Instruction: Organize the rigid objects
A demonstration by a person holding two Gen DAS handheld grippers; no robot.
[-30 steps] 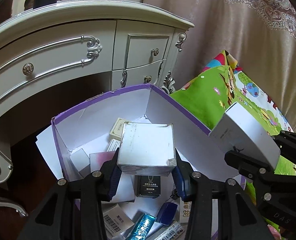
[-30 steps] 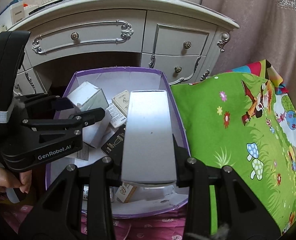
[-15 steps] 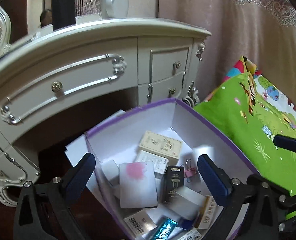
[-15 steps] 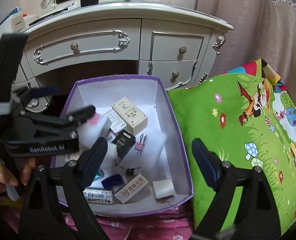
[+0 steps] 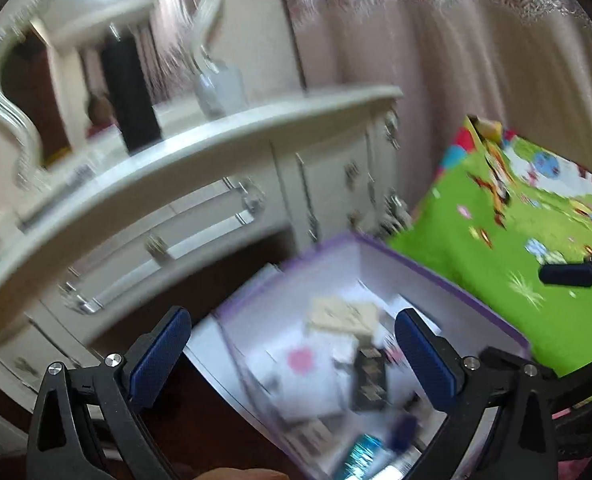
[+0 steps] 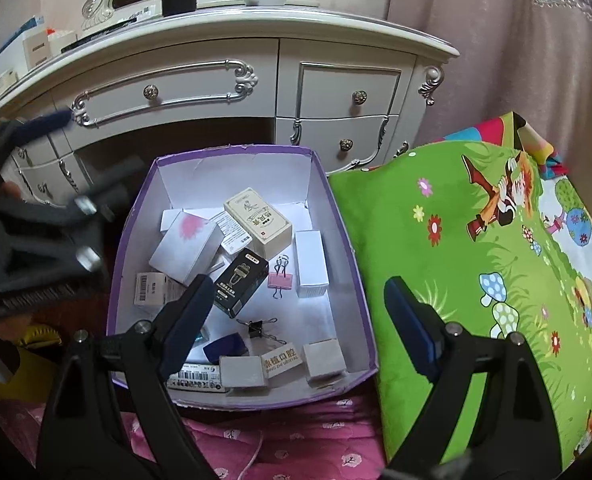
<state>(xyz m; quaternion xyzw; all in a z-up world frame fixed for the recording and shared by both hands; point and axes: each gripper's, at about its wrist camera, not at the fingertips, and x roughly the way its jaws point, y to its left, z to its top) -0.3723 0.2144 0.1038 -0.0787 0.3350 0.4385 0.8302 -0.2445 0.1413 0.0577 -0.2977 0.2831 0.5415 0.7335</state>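
Purple box [image 6: 338,216] at frame centre, small cartons inside, white tall carton [image 6: 311,263] near right wall. Right gripper [image 6: 296,316] spread, empty, just opened. Left gripper [image 5: 292,354] spread, apparently empty; view blurred.

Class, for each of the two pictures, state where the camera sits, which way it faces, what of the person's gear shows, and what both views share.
Left wrist: on the left gripper, facing forward and down at the dresser and purple box; its open blue fingers frame the blurred view.
Right wrist: on the right gripper, looking down into the purple box; its open fingers show, the left gripper blurred beside.
Shared: box, dresser, green mat.
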